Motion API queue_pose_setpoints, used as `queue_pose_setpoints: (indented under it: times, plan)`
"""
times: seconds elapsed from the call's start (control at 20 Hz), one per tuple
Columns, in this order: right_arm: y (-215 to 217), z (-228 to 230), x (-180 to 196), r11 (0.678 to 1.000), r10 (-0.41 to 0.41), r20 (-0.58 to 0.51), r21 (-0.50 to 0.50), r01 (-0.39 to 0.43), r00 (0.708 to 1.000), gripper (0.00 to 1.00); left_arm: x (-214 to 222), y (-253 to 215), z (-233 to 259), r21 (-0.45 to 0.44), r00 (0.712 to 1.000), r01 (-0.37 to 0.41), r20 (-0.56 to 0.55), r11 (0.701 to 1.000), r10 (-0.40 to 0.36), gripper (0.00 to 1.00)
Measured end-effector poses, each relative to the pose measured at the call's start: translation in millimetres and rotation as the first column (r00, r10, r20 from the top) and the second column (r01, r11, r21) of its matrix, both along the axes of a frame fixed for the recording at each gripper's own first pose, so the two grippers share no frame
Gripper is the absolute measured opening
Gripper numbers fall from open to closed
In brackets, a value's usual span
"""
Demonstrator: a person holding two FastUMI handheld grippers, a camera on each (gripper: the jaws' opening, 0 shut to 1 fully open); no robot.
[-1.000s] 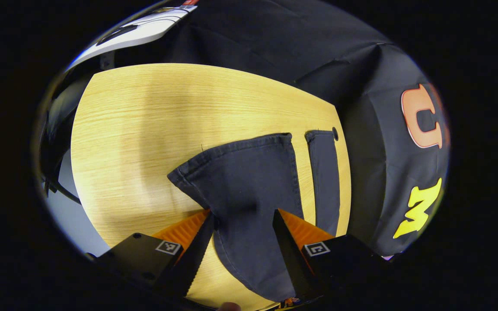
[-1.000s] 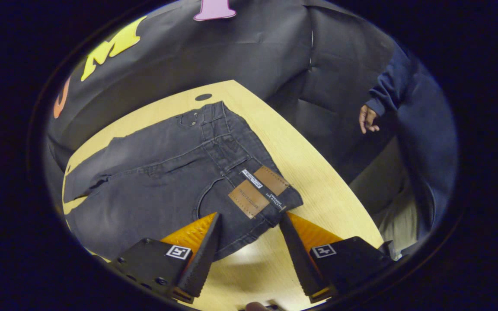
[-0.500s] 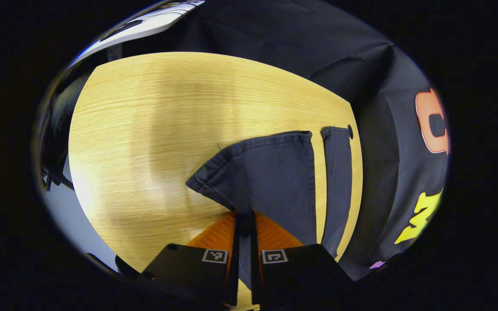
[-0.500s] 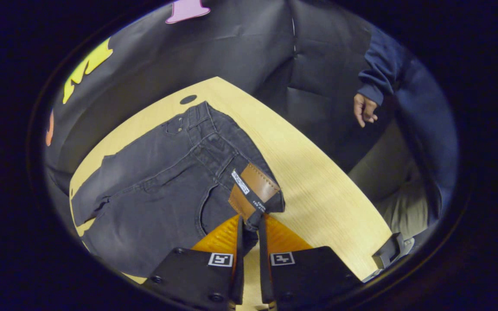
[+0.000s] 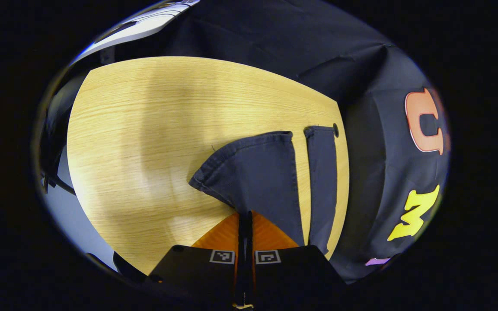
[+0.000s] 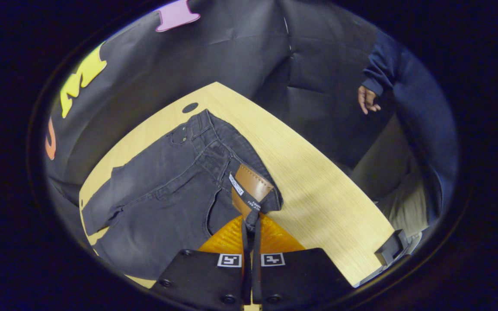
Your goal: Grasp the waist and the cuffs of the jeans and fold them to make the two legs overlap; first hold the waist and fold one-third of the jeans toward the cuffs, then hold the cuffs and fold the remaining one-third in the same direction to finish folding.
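The left claw [image 5: 245, 218] sits at the near edge of the view, its 2 orange-faced fingers [image 5: 221, 235] pressed together on the dark fabric of the jeans [image 5: 260, 181]. From that pinch the nearer leg fans out away from the claw, its cuff [image 5: 236, 151] lifted and curled at the left corner. To the right, the other leg [image 5: 321, 181] lies flat and narrow on the pale wooden surface [image 5: 145, 129], a thin strip of wood between the 2 legs.
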State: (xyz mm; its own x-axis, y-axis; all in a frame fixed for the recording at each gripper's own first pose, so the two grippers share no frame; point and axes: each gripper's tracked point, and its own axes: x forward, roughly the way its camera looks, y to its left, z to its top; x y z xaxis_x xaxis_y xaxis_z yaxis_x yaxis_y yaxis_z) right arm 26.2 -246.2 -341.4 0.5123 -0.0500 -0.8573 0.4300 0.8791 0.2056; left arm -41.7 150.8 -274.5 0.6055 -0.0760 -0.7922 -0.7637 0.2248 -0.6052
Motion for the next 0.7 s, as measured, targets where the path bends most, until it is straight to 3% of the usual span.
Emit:
queue_pose_setpoints:
  times: [0.3,0.7]
  plan:
    - [1.9,30.5,5.5,0.998,-0.002,0.036,0.064,-0.001,0.999,0.01,7.4,-3.3,30.5,-0.02,0.998,-0.006,0.063,1.0,0.007,0.04]
    - [40.1,107.8,69.5,0.988,0.134,0.169,0.057,-0.146,0.976,0.01,60.0,-5.3,89.0,0.065,0.98,0.125,0.146,0.99,-0.133,0.03]
